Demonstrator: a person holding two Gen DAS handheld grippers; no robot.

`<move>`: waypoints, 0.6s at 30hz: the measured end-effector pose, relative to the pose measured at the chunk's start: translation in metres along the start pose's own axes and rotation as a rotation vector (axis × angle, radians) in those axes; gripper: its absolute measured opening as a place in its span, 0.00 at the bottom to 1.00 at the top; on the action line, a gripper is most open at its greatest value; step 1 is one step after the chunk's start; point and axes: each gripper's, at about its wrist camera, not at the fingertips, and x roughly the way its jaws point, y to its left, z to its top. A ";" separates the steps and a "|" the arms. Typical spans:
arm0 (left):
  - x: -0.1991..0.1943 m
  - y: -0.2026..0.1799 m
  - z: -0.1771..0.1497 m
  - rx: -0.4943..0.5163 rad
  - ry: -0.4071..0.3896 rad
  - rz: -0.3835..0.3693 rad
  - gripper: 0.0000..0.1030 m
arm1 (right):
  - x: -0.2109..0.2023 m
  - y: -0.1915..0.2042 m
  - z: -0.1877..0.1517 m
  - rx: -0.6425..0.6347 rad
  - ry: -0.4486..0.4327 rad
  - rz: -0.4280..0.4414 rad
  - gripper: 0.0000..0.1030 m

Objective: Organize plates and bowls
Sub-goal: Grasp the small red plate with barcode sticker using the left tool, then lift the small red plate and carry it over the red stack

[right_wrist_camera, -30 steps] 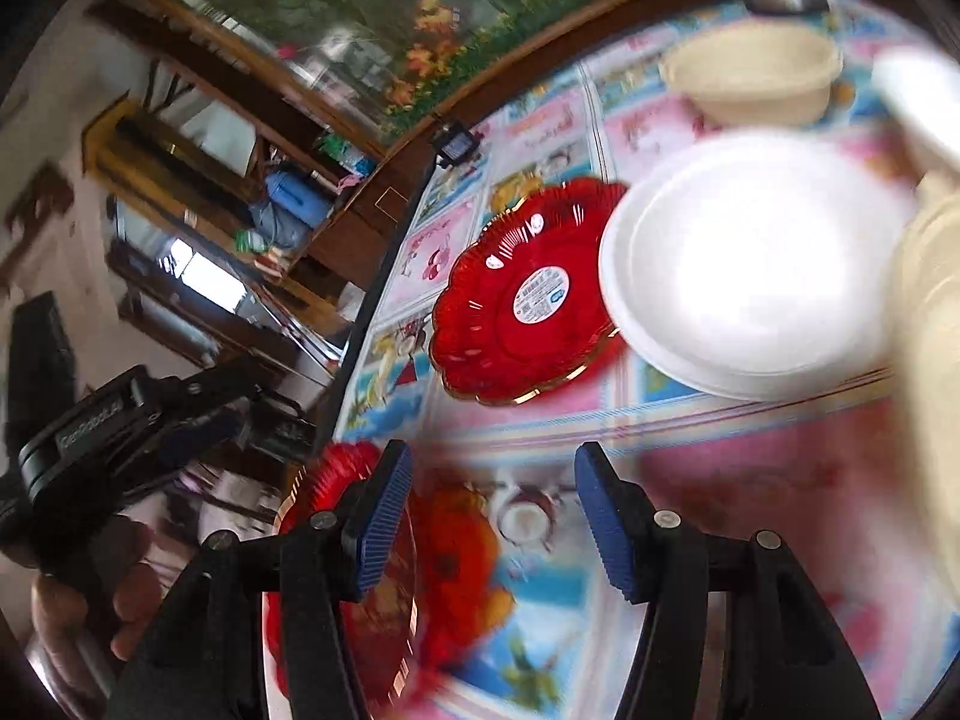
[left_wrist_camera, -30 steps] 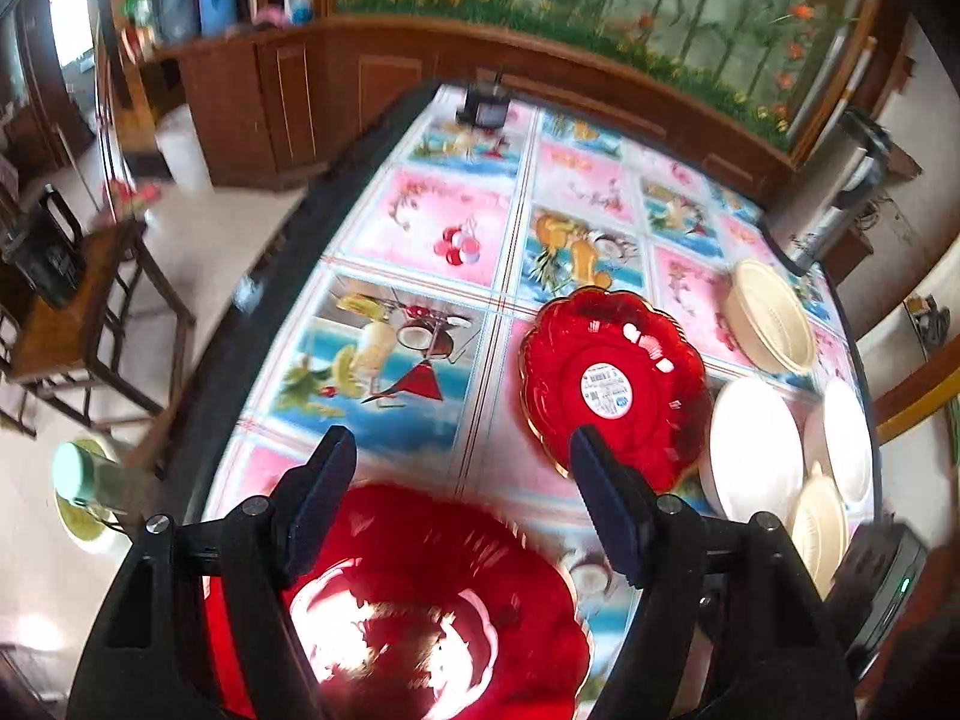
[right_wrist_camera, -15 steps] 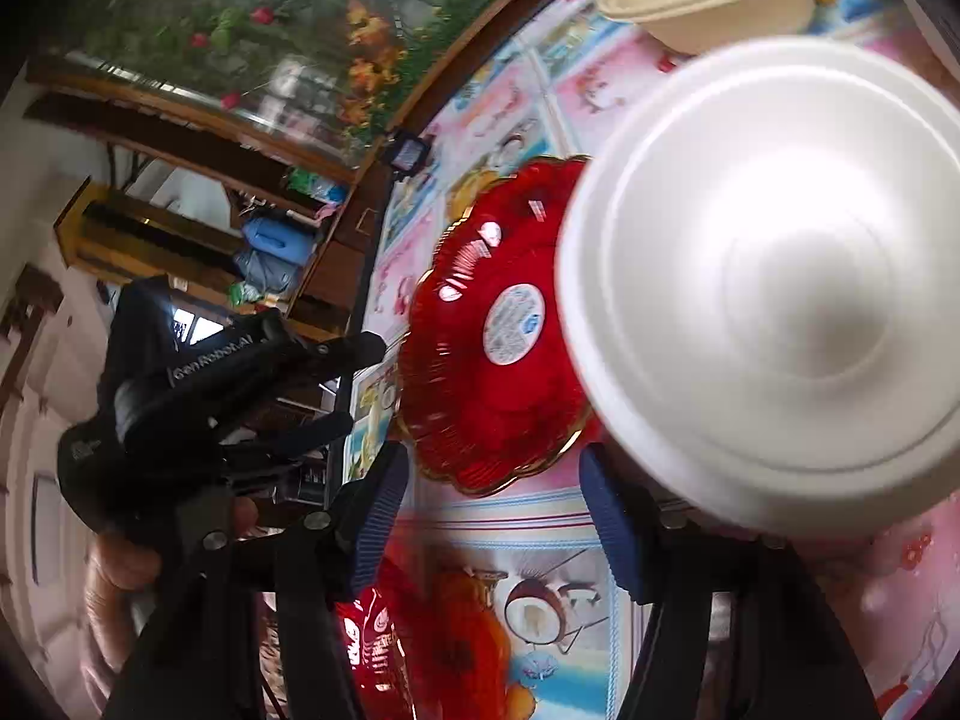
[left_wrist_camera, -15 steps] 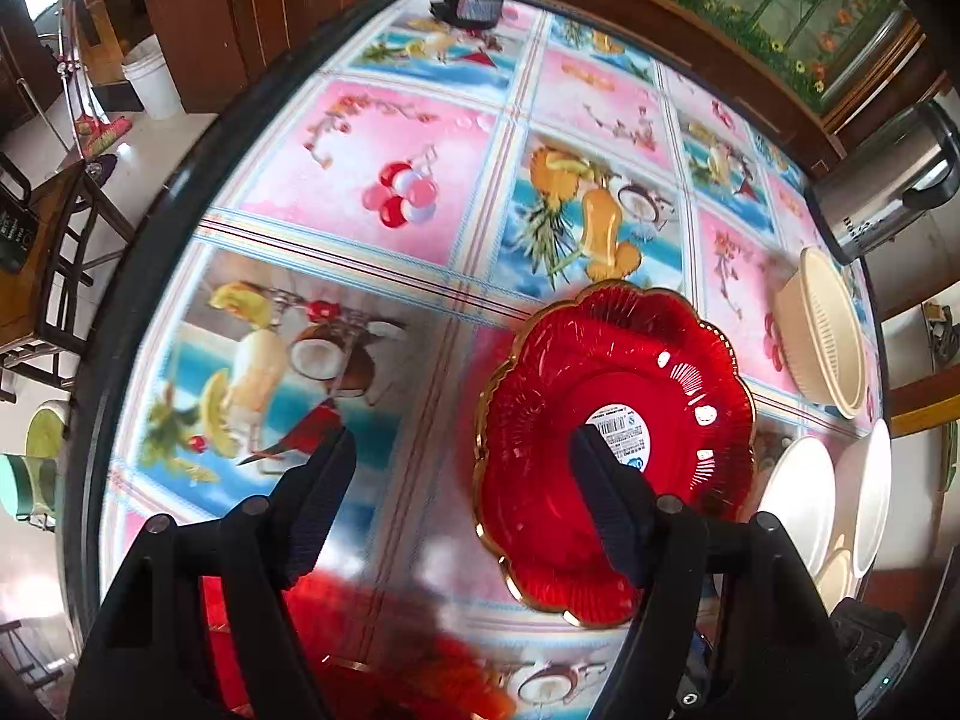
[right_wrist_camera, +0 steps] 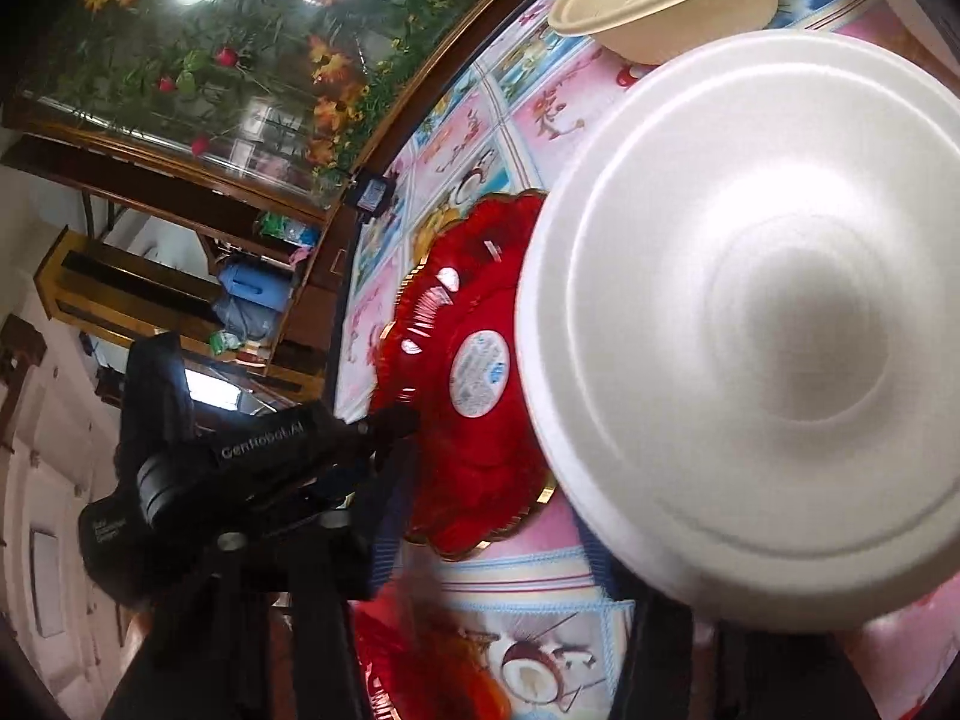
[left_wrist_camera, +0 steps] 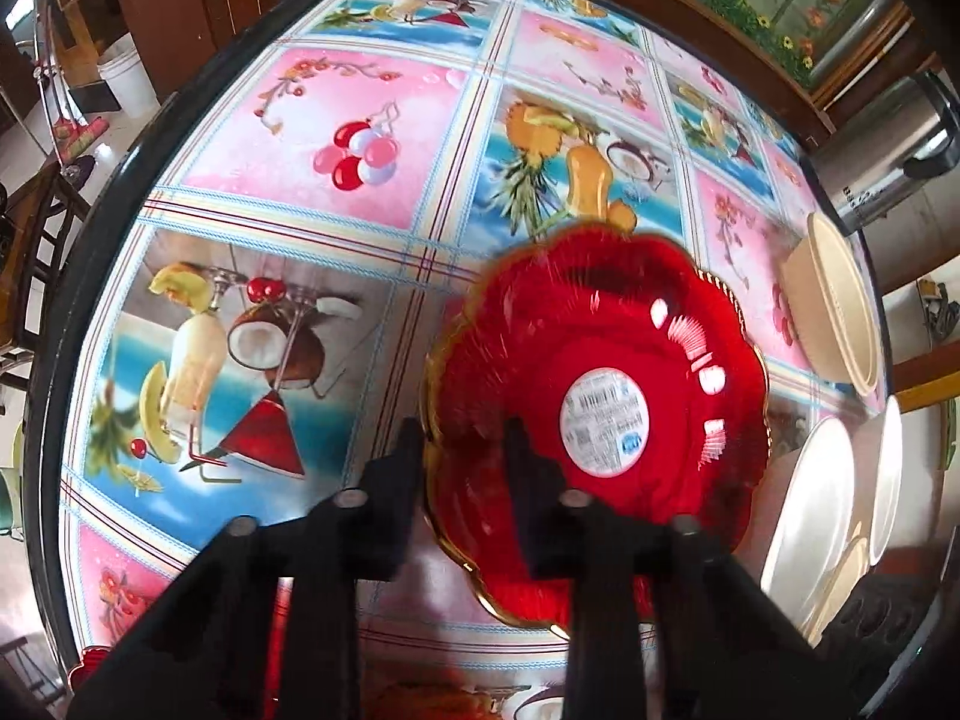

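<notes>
Glossy red plastic plate; matt white foam plate; shiny tablecloth.

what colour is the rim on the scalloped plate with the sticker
Gold edging on the red plate, clearest in the left wrist view.

wood cabinets | floral glass panel | pale floor | chair
</notes>
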 end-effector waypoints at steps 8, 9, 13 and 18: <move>-0.006 0.005 -0.002 0.000 -0.015 -0.010 0.16 | 0.005 -0.013 0.005 0.030 0.011 0.015 0.13; -0.009 0.005 -0.004 0.007 -0.025 -0.002 0.15 | 0.004 -0.013 0.004 0.028 0.010 0.015 0.13; -0.028 0.004 -0.010 0.034 -0.084 0.025 0.15 | 0.002 -0.007 0.002 -0.003 -0.001 0.032 0.13; -0.064 0.010 -0.021 0.053 -0.166 0.054 0.15 | -0.008 0.012 -0.006 -0.094 -0.030 0.068 0.13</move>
